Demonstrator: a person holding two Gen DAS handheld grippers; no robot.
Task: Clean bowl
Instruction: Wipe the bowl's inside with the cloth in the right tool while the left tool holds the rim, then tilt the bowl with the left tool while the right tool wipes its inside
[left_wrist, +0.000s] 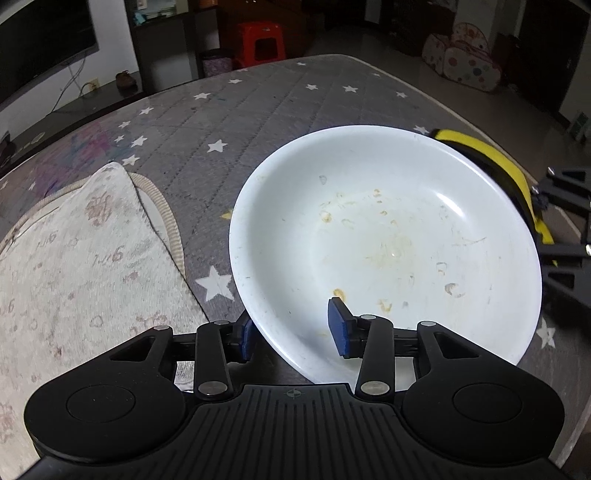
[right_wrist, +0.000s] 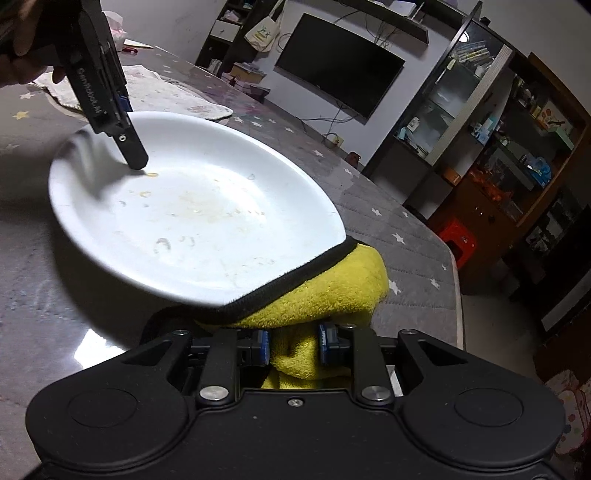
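Observation:
A white bowl with dried yellowish food stains is tilted above the grey star-patterned table. My left gripper straddles its near rim, one blue pad inside the bowl and one outside, shut on the rim. In the right wrist view the bowl is at centre left with the left gripper on its far rim. My right gripper is shut on a yellow cloth with a black edge, which touches the bowl's near rim. The cloth also shows in the left wrist view behind the bowl.
A pale patterned mat lies on the table left of the bowl. The table edge runs to the right, with a red stool on the floor beyond. A TV and shelves stand against the walls.

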